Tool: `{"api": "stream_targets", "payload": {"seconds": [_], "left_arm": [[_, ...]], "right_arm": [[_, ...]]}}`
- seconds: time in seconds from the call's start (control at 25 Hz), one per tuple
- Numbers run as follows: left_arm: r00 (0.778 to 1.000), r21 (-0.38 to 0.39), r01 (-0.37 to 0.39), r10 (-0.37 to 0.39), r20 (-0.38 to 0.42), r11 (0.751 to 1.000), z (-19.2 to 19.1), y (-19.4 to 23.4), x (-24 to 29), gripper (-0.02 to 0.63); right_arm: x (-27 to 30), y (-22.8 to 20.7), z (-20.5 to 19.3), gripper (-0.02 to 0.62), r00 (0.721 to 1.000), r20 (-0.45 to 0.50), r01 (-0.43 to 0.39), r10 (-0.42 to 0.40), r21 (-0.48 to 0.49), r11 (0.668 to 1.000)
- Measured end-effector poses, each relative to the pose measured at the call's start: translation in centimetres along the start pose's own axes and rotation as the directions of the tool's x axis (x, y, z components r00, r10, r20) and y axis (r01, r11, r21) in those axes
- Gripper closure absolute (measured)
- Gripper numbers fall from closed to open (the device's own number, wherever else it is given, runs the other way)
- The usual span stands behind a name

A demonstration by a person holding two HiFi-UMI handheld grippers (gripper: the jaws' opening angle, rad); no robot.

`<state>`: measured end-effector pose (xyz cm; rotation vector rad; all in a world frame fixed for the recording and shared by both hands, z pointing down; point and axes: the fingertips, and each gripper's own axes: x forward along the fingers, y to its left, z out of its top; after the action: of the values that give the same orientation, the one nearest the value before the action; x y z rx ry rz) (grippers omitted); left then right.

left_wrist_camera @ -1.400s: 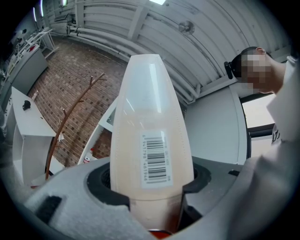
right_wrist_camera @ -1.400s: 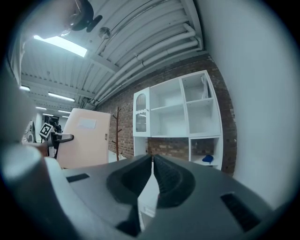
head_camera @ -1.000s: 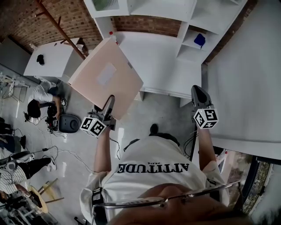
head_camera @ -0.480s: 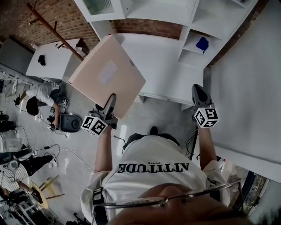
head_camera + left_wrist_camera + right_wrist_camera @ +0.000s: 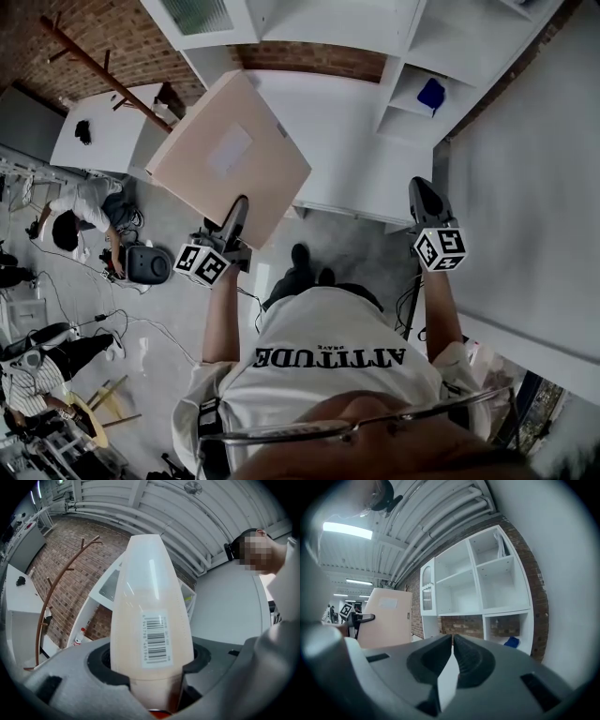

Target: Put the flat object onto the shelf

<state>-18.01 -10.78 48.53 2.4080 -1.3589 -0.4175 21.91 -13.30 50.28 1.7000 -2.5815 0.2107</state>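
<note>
Panel [image 5: 230,159], flat and peach-coloured, is pinched by one edge in the left gripper [image 5: 234,217], in the air at upper centre of the head view, short of the white shelf unit [image 5: 412,84]; right gripper [image 5: 424,199], mid right, has its jaws pressed together on nothing. Best approach, I judge: bring the panel in level, edge first, into a compartment wide enough, releasing only once it rests flat. Blue thing [image 5: 430,93] occupies a compartment at upper right and the white ledge [image 5: 347,141] below the shelves lies in the path; coat stand [image 5: 103,70] and person [image 5: 80,202] at left are well apart.
</note>
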Motion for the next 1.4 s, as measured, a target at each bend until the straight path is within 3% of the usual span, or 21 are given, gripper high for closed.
{"api": "stream_targets", "payload": {"seconds": [0.24,0.8,1.4], "left_arm": [[1.000,0.024,0.027,-0.027,0.001,0.999,0.7,2.8,4.5,0.315],[0.994,0.004,0.109,-0.109,-0.012,0.994,4.0,8.5,12.9,0.315],[0.984,-0.027,0.176,-0.177,-0.036,0.984,4.8,11.6,14.9,0.315]], "right_arm": [[2.7,-2.1,0.1,0.563,0.999,0.006,0.047,-0.047,0.006,0.999],[9.0,-2.2,2.2,0.563,0.992,0.003,0.126,-0.126,-0.018,0.992],[10.6,0.4,2.6,0.562,0.982,0.022,0.191,-0.190,-0.025,0.981]]}}
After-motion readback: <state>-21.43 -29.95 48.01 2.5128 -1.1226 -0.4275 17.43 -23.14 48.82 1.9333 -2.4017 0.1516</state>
